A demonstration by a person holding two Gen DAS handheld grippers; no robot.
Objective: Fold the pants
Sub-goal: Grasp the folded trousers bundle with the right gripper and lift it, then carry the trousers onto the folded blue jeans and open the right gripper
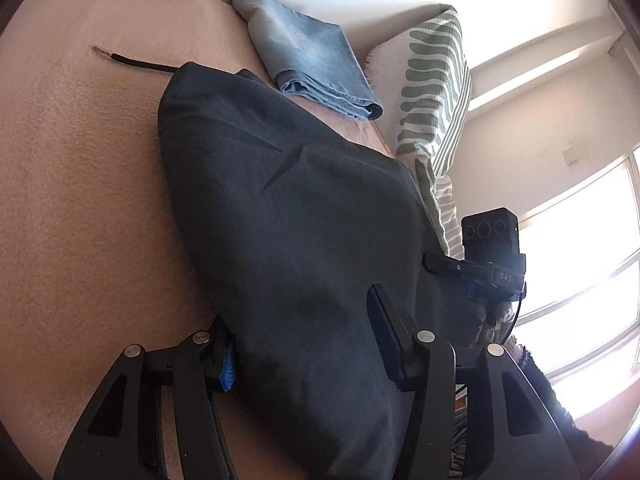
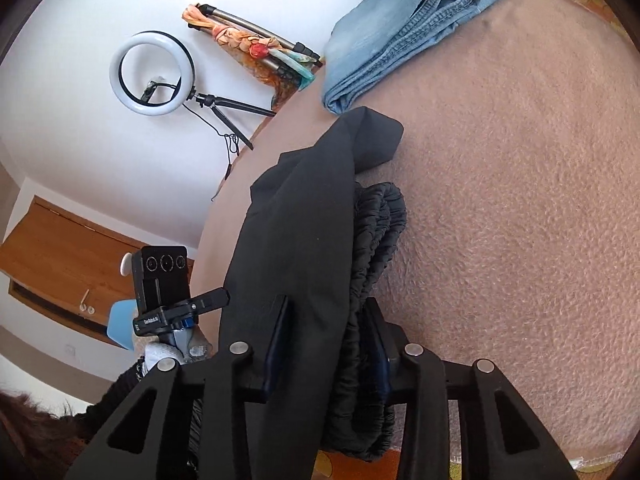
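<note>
Dark charcoal pants (image 1: 288, 208) lie folded over on a pinkish-brown bed cover (image 1: 80, 160). My left gripper (image 1: 304, 344) has its two fingers on either side of the near end of the fabric; how tightly it holds it I cannot tell. A black drawstring (image 1: 136, 62) pokes out at the pants' far left. In the right wrist view the pants (image 2: 296, 220) show their gathered elastic waistband (image 2: 376, 240). My right gripper (image 2: 328, 340) is shut on the waistband and the folded layers beside it.
Folded light-blue jeans (image 1: 308, 52) lie at the far side of the bed, also in the right wrist view (image 2: 400, 28). A green-and-white striped pillow (image 1: 436, 92) stands at the right. A ring light on a tripod (image 2: 152, 72) stands beyond the bed edge.
</note>
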